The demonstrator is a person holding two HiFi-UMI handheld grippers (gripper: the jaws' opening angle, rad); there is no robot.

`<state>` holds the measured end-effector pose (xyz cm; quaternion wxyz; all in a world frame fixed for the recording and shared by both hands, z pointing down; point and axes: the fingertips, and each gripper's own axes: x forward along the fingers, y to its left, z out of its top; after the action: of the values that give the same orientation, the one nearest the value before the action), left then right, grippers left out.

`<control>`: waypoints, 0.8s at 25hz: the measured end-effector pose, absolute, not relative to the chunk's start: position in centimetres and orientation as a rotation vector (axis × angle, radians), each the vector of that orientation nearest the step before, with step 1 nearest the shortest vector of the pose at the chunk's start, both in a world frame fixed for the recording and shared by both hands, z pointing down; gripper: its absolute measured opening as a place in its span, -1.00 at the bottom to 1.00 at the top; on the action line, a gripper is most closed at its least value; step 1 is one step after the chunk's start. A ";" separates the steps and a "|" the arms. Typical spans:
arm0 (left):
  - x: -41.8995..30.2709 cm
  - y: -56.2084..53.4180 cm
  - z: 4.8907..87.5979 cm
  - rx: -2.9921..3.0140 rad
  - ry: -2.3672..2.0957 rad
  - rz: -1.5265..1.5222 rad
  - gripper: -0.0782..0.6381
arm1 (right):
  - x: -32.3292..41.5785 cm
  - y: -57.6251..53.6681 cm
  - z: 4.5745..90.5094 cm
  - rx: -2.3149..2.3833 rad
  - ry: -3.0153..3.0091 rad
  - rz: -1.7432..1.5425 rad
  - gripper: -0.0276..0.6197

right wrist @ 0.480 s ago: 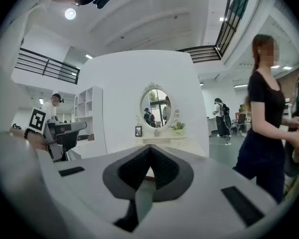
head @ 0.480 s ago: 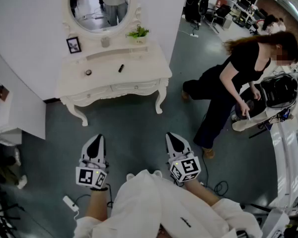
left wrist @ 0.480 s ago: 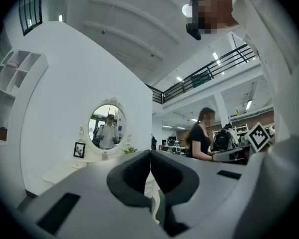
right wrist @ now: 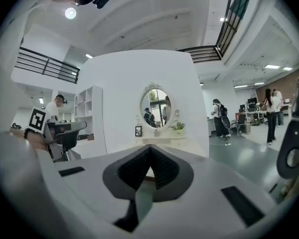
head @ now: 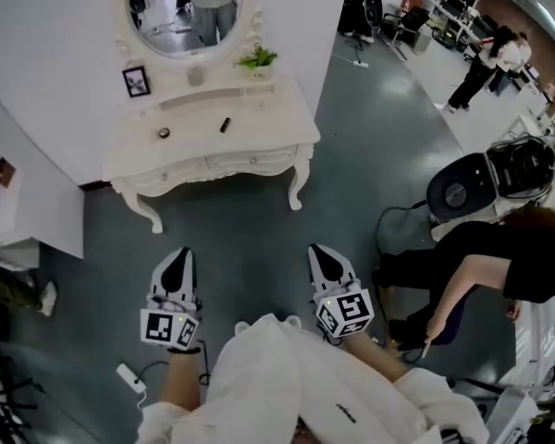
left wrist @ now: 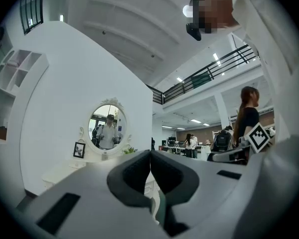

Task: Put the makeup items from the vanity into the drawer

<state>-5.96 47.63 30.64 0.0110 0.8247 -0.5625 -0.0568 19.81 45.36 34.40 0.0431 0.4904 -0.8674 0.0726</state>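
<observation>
A white vanity (head: 213,151) with an oval mirror (head: 184,7) stands against the wall ahead. On its top lie a small dark round item (head: 165,134) and a black tube (head: 226,126). Its two drawers (head: 250,162) are closed. My left gripper (head: 177,268) and right gripper (head: 326,262) hover side by side over the grey floor, well short of the vanity, both shut and empty. The vanity (right wrist: 157,141) with its mirror (left wrist: 106,125) shows straight ahead in both gripper views, beyond the closed left gripper (left wrist: 150,156) and right gripper (right wrist: 149,151) tips.
A picture frame (head: 137,82), a small cup (head: 196,77) and a potted plant (head: 257,60) sit on the vanity's back shelf. A person in black (head: 481,271) bends beside a round-based machine (head: 499,178) at the right. A power strip (head: 129,377) and cables lie on the floor near me.
The person in black has moved from standing beside the machine to crouching lower at the right edge. My grippers and the vanity items have not moved.
</observation>
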 end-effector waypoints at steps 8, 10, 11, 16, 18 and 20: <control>-6.6 47.8 30.8 2.571 -1.758 -0.179 -0.70 | 19.1 45.5 34.6 1.494 -2.652 0.226 -0.86; -6.8 47.9 30.7 2.571 -1.756 -0.182 -0.70 | 18.9 45.5 34.6 1.497 -2.650 0.229 -0.86; -6.9 47.9 30.7 2.570 -1.755 -0.182 -0.70 | 18.8 45.6 34.5 1.497 -2.650 0.231 -0.86; -7.4 48.6 30.9 2.575 -1.755 -0.185 -0.70 | 17.9 46.4 34.5 1.470 -2.696 0.224 -0.86; -7.8 48.7 30.8 2.576 -1.758 -0.190 -0.70 | 17.4 46.3 34.3 1.469 -2.704 0.205 -0.86; -8.3 48.8 30.8 2.573 -1.760 -0.190 -0.70 | 16.8 46.1 34.0 1.469 -2.707 0.197 -0.86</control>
<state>-8.27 48.80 30.79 0.0093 0.8239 -0.5634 -0.0609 16.81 46.12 34.00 0.0279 0.4758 -0.8768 0.0640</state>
